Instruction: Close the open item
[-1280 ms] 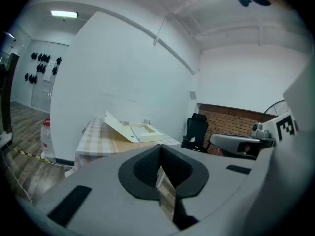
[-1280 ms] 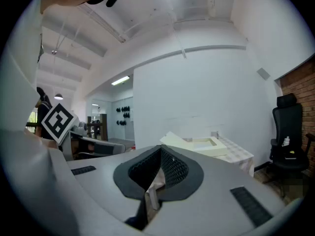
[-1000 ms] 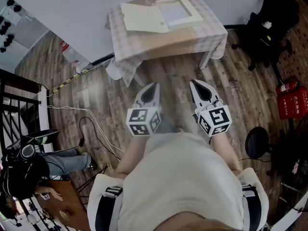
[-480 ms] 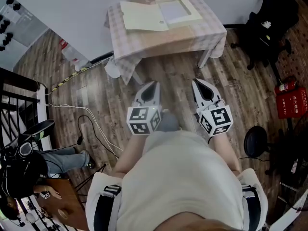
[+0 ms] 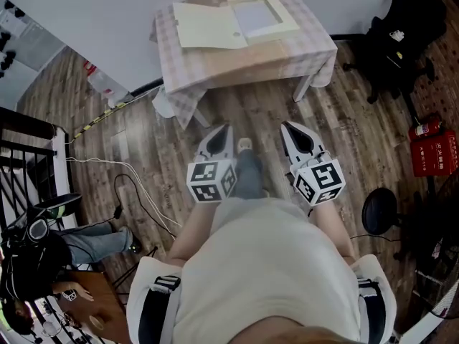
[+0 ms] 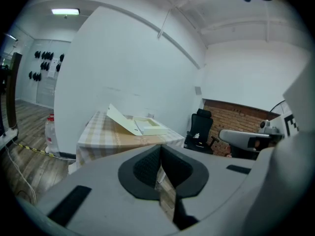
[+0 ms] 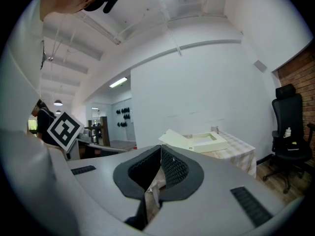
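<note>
While the open box [image 5: 237, 21] waits on the cloth-covered counter [image 5: 244, 59] by the white wall, a person stands back from it on the wooden floor [image 5: 143, 142] with a gripper in each hand. The left gripper [image 5: 228, 129] has its jaws pressed together with nothing between them, and the right gripper [image 5: 287, 126] is the same; neither touches anything.

The box lies straight ahead of both grippers and well apart from them, with bare floor in between. Its long axis runs from side to side across the counter. The lid [image 5: 208, 27] is thrown out to the left of the tray [image 5: 264, 16], and the left gripper view shows it sloping upward rather than lying flat. The lid sits ahead of the left gripper and slightly to its left, while the tray sits ahead of the right gripper, so the left hand looks better placed to swing the lid over to the right.

By count there are one box with one lid, one counter and two grippers. One black office chair [image 5: 401, 31] stands off to the right of the counter.
</note>
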`<control>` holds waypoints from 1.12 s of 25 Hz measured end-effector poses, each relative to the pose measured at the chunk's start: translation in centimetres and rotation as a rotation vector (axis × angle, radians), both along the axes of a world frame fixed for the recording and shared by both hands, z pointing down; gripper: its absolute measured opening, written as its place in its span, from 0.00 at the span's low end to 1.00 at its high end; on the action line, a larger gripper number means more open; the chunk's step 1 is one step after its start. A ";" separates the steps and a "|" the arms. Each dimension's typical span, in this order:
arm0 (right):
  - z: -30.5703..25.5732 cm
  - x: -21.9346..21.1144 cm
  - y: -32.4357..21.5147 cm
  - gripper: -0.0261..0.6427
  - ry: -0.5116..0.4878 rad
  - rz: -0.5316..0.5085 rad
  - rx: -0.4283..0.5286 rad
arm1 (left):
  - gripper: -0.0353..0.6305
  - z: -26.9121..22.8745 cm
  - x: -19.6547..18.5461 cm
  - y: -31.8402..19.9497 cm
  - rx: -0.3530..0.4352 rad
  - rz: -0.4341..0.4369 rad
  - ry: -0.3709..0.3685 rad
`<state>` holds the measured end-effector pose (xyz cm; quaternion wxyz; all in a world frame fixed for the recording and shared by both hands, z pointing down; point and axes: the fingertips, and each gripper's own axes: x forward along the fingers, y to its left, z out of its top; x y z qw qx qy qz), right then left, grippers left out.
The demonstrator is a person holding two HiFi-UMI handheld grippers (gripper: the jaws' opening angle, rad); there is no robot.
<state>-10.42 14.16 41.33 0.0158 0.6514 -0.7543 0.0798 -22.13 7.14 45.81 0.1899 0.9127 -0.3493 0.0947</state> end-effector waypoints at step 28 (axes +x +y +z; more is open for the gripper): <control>-1.8 9.8 -23.0 0.04 0.029 -0.010 -0.020 | 0.06 -0.6 8.2 -24.7 -0.016 -0.073 -0.030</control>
